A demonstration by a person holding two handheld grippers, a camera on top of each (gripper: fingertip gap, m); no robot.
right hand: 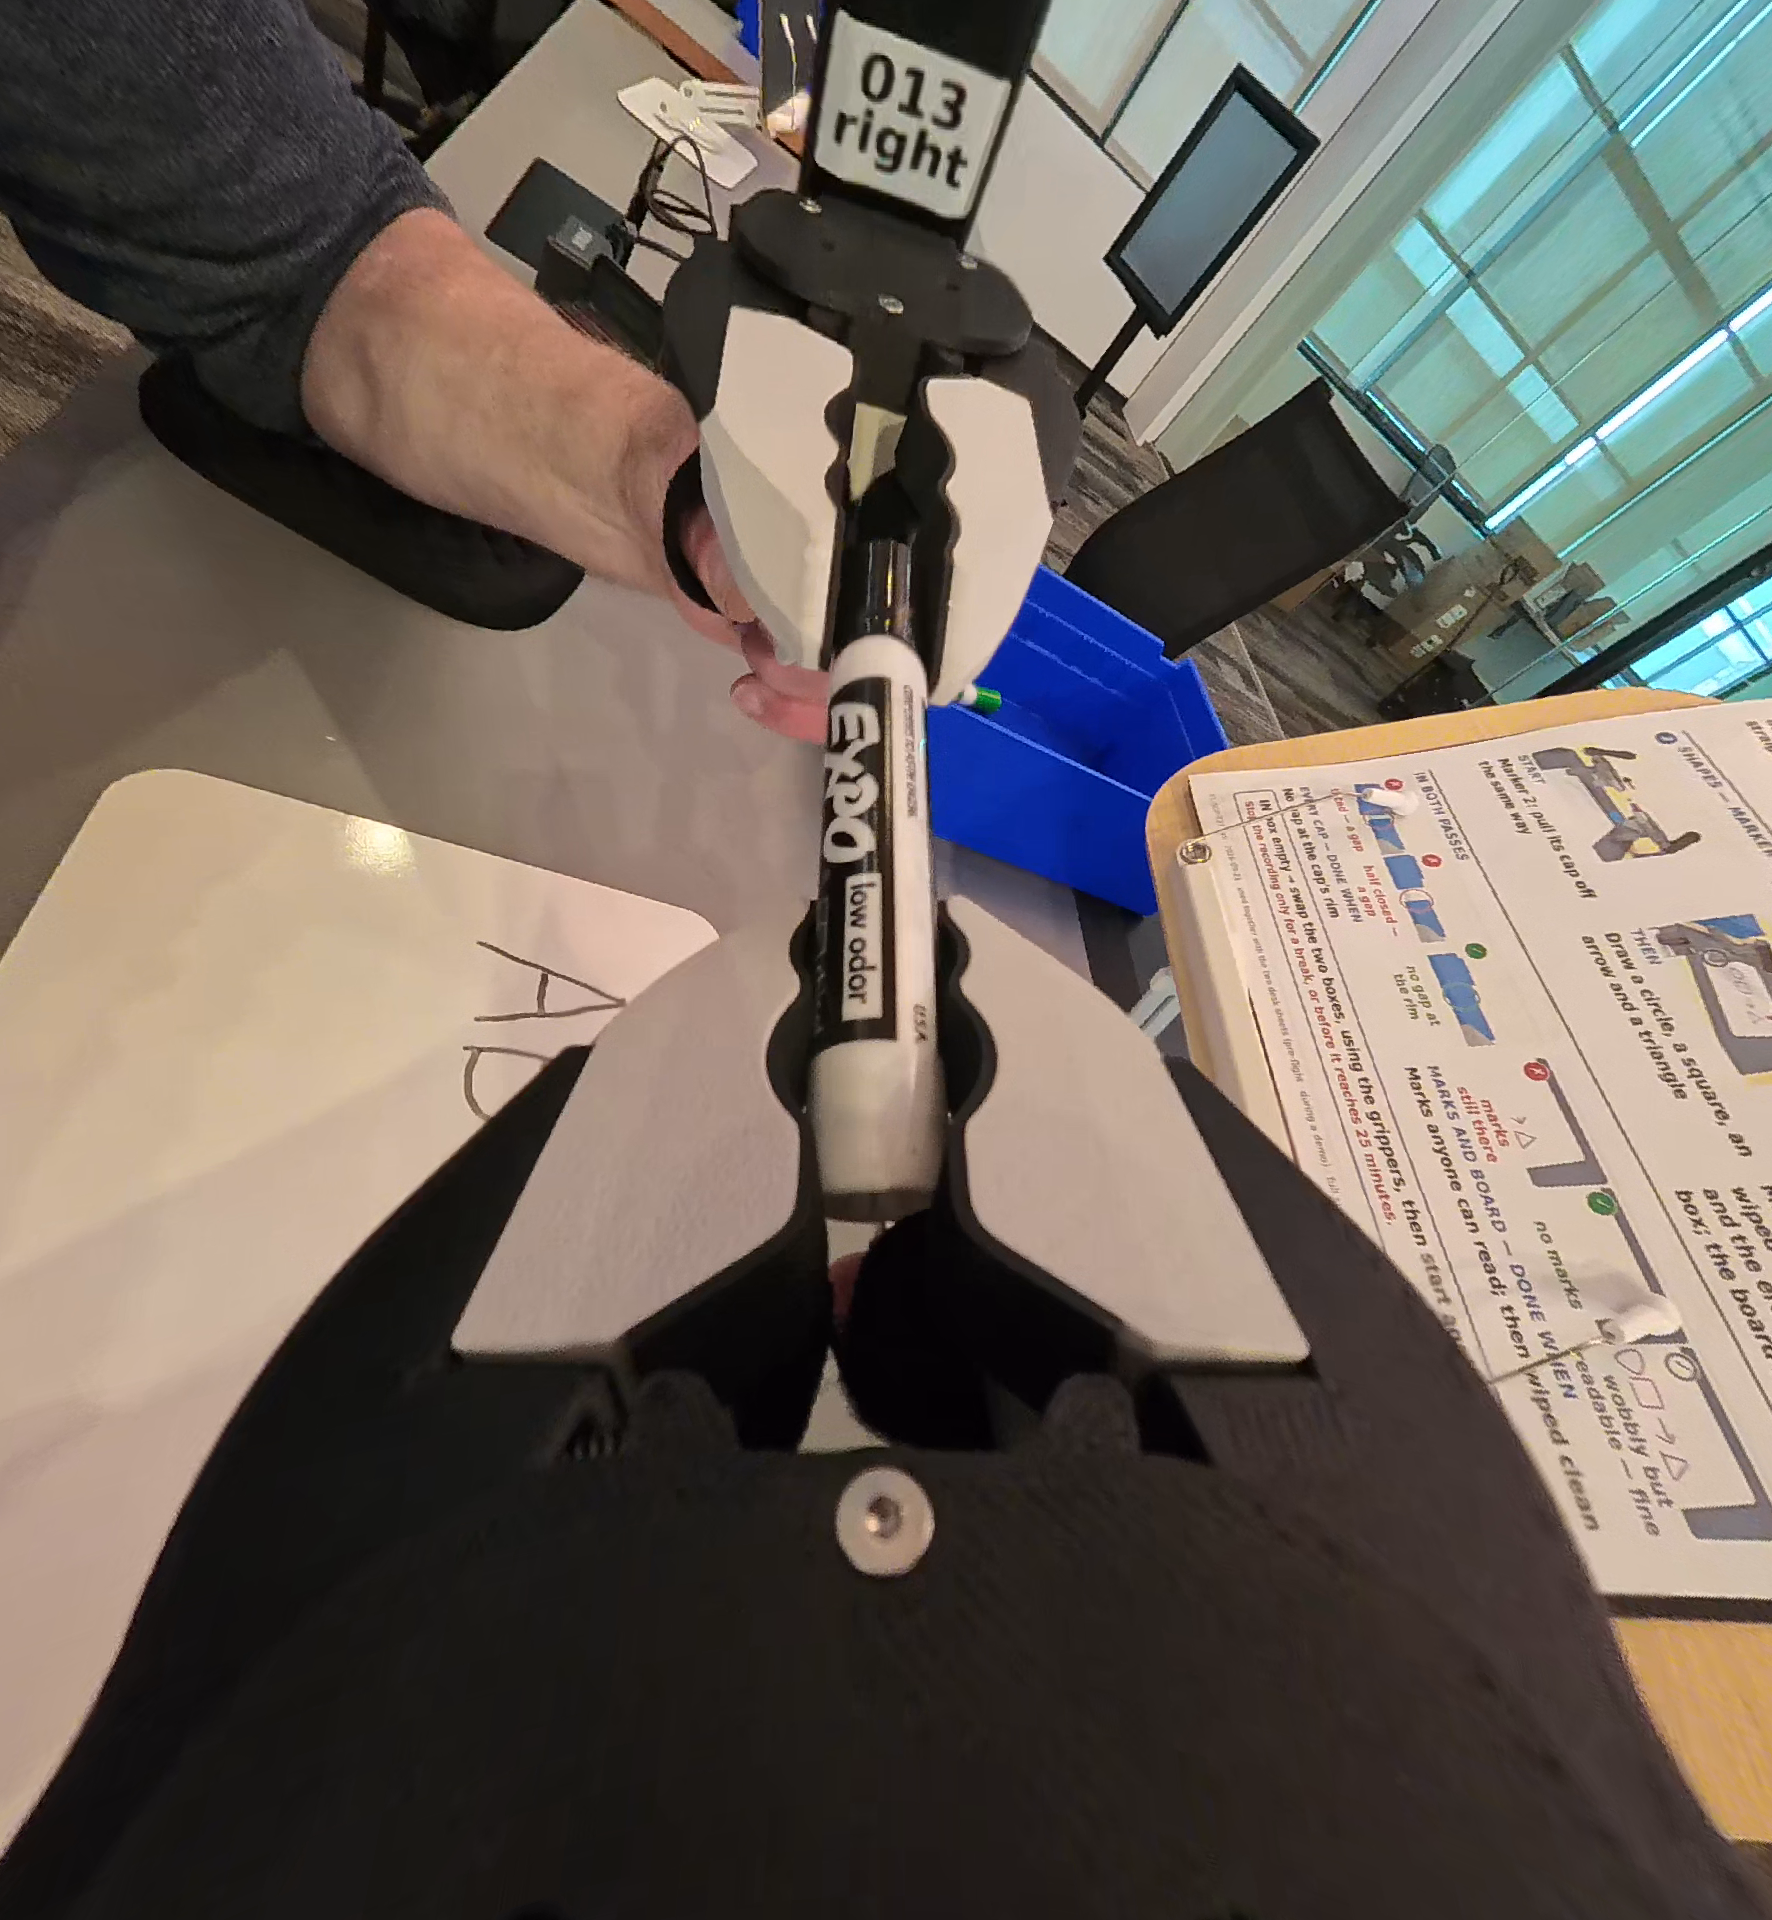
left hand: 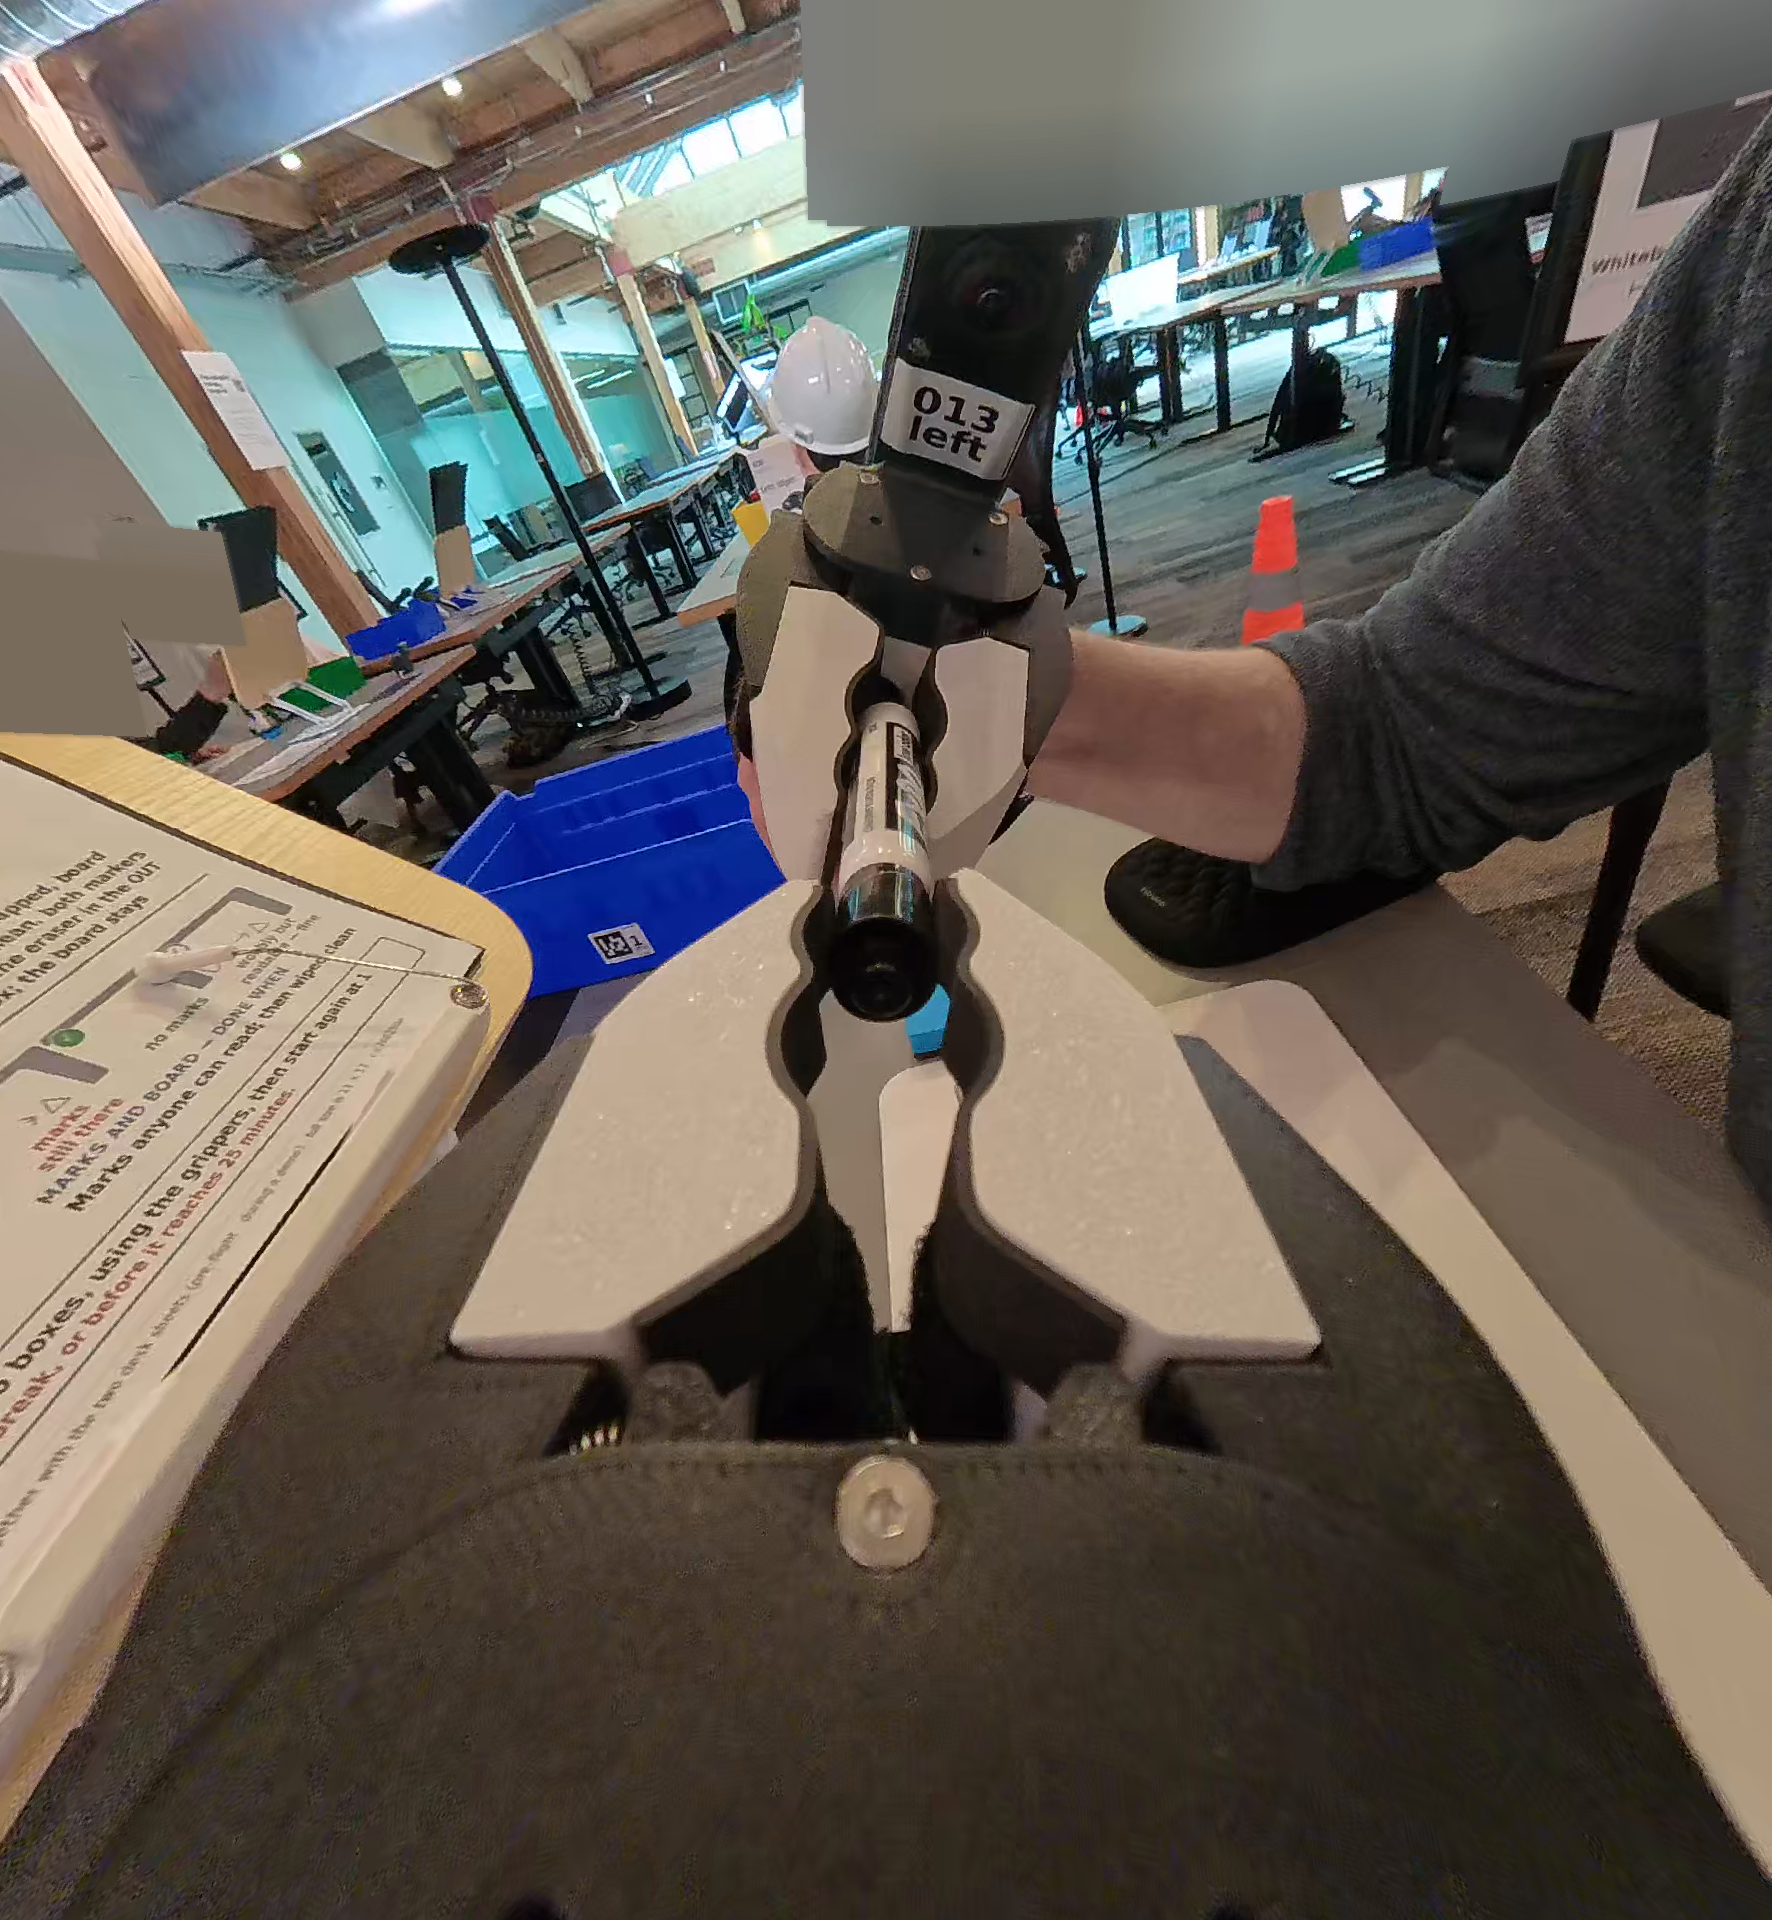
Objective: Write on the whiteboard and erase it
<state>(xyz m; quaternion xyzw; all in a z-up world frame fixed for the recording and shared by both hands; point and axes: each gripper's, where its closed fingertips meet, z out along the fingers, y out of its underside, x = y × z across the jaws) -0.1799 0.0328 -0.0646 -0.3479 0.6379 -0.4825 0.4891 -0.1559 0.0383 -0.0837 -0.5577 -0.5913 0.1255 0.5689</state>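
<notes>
A black-and-white dry-erase marker (left hand: 887, 790) is held in the air between my two grippers, which face each other. My left gripper (left hand: 882, 920) is shut on its black cap (left hand: 877, 930); the cap sits against the barrel. My right gripper (right hand: 877, 997) is shut on the white barrel (right hand: 877, 1049) near its tail end. The right wrist view shows the left gripper (right hand: 892, 582) on the cap (right hand: 880, 592). The left wrist view shows the right gripper (left hand: 892, 769) on the barrel. The whiteboard (right hand: 238, 1039) lies flat below, with black marks (right hand: 539, 1003) on it.
A blue bin (left hand: 612, 862) stands beyond the board and holds a green-tipped marker (right hand: 986, 698). An instruction sheet (right hand: 1536, 1091) lies on a raised wooden board. A black wrist rest (left hand: 1225, 914) lies under the person's forearm. An orange cone (left hand: 1274, 571) stands on the floor. The grippers are tip to tip, or close to it.
</notes>
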